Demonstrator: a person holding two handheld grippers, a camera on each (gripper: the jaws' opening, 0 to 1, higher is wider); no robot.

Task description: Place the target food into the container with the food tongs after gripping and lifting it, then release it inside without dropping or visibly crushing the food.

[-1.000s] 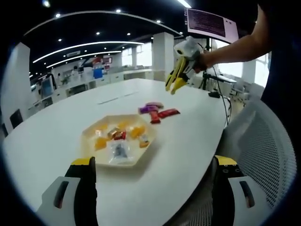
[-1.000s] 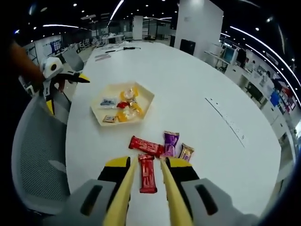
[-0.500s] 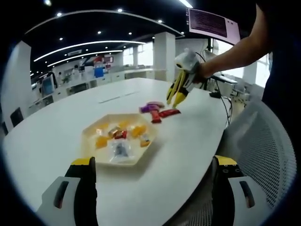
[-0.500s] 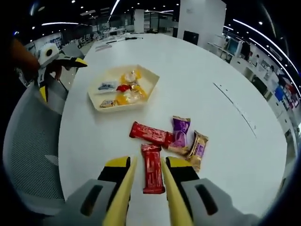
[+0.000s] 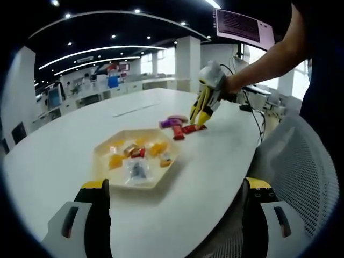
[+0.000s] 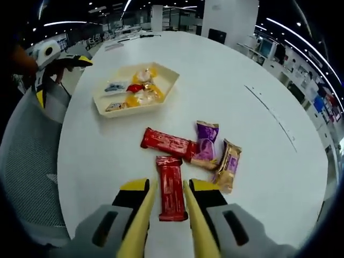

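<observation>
- White oval table (image 6: 226, 80): it bears every item and runs from 6 to 12 o'clock in the right gripper view.
- Mesh chair back (image 5: 301, 177): grey, at 4 o'clock in the left gripper view, just beside the table edge.
- Person's forearm (image 5: 263, 56): bare, reaching in from 2 o'clock in the left gripper view and sloping down toward the table; its hand grips the handle of the right gripper (image 5: 200, 112), whose yellow tongs point down at the wrappers.
- Hexagonal tray (image 6: 161, 97): pale yellow, at 11 o'clock in the right gripper view, well apart from the loose wrappers; it holds several small wrapped sweets in orange, red and clear packets.
- Left gripper (image 5: 174, 220): its jaws stand wide apart at 7 and 5 o'clock in its own view, holding nothing, near the table edge in front of the tray.
- Right gripper, own view (image 6: 166, 217): the yellow tong tips lie parted on either side of the near end of the red bar; whether they press it cannot be told.
- Red bar (image 6: 171, 180): the target, flat on the table, lengthwise between the tongs.
- Second red bar (image 6: 166, 144): lying crosswise at the first bar's far end.
- Purple packet (image 6: 205, 142): beside it at 3 o'clock.
- Tan packet (image 6: 229, 164): just beside the purple one.
</observation>
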